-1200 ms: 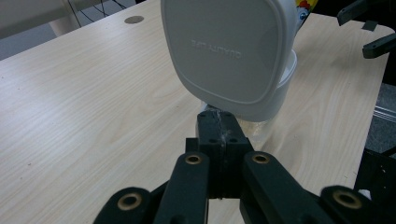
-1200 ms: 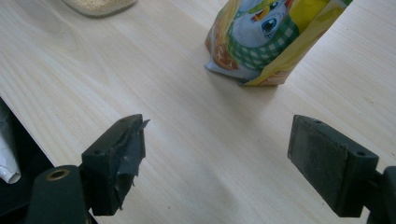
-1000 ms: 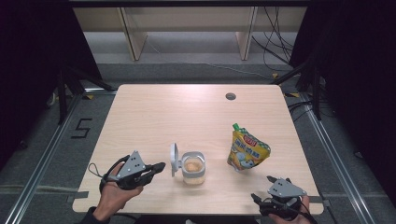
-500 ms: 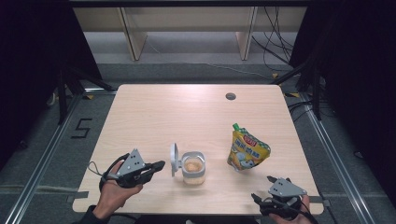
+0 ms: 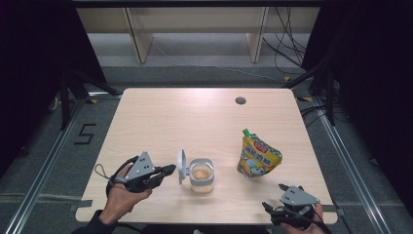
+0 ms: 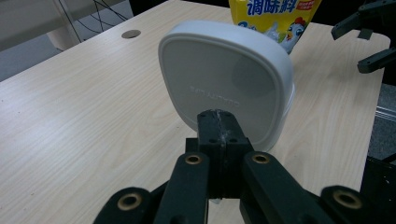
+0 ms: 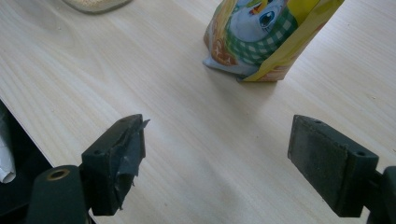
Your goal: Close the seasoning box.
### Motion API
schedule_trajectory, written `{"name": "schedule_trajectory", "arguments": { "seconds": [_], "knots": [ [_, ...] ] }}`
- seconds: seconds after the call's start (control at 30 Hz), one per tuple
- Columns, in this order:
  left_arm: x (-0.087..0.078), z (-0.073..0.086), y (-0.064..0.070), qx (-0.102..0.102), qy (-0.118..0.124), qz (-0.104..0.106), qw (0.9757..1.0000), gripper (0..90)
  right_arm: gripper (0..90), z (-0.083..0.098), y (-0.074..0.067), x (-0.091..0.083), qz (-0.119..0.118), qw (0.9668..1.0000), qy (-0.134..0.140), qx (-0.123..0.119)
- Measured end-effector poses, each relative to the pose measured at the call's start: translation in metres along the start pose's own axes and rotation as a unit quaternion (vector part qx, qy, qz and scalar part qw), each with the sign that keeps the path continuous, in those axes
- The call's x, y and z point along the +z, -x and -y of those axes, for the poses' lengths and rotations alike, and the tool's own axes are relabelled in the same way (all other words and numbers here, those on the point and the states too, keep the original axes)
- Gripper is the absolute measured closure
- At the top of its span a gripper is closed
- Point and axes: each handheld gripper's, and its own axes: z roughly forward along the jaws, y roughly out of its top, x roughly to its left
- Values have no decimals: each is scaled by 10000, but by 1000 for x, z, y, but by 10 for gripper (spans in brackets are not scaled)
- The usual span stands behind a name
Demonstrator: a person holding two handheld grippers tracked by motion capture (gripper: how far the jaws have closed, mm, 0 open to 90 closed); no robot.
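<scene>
A small clear container with pale contents stands near the table's front middle. Its white hinged lid stands upright on its left side. My left gripper is shut with nothing between its jaws, and its tips are right at the lid's outer face. In the left gripper view the closed tips sit just in front of the lid; I cannot tell if they touch. A yellow spouted pouch stands to the right. My right gripper rests open at the front right edge, its jaws wide apart below the pouch.
The light wooden table has a round cable hole at the back right. Dark floor and metal rails surround the table. The right gripper shows far off in the left gripper view, beyond the pouch.
</scene>
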Motion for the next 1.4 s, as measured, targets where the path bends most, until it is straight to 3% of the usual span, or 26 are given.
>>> {"name": "schedule_trajectory", "arguments": {
  "seconds": [0.07, 0.17, 0.27, 0.53, 0.57, 0.63, 0.67, 0.77, 0.8, 0.9, 0.97, 1.03, 1.1, 1.23, 1.3, 1.4],
  "knots": [
    [1, -2, 2, 3, 8, 13, 10000, 893, 200, 0, 1, 0, 2, 10000, 29, -66],
    [4, -4, 4, 1, -14, 50, 10000, 893, 200, 0, 0, 0, -2, 10000, -14, 25],
    [8, -8, 4, 106, -44, 80, 9999, 892, 200, 0, 0, 0, 12, 10000, -11, 21],
    [20, -15, 10, 155, -80, 202, 9996, 892, 200, 0, 2, 0, 17, 9998, 29, -194],
    [22, -16, 11, 197, -90, 221, 9995, 892, 200, 0, 0, 0, 15, 10000, 24, -57],
    [24, -18, 11, 294, -88, 236, 9992, 892, 201, 0, 2, 0, 23, 9999, 37, -144],
    [24, -18, 12, 204, -55, 236, 9995, 892, 200, 0, 2, 0, 27, 9999, 40, -138],
    [24, -19, 10, 271, -32, 227, 9994, 891, 200, 0, 1, 0, 24, 9999, 32, -137],
    [24, -18, 10, 160, 1, 246, 9996, 890, 201, 1, 0, 0, 14, 10000, 15, -45],
    [21, -16, 9, 141, 3, 238, 9996, 885, 201, 0, 0, 0, 3, 10000, 4, -99],
    [19, -13, 9, -15, 22, 245, 9997, 872, 201, 0, 0, 0, 10, 10000, 13, -49],
    [17, -11, 7, -151, 40, 344, 9993, 817, 201, 0, 0, 0, 3, 9999, 0, -122],
    [15, -9, 5, -366, 124, 434, 9983, 703, 201, 0, 0, 0, 7, 10000, 24, -87],
    [12, 0, -4, -541, 254, 290, 9978, 520, 201, 0, 0, 0, 3, 10000, 10, -80],
    [11, 7, -10, -690, 197, 138, 9973, 456, 201, 0, -1, 0, -3, 10000, 4, -82],
    [9, 20, -14, -757, 128, 64, 9970, 403, 201, 0, 0, 1, 0, 9999, -3, -158]
  ]
}}
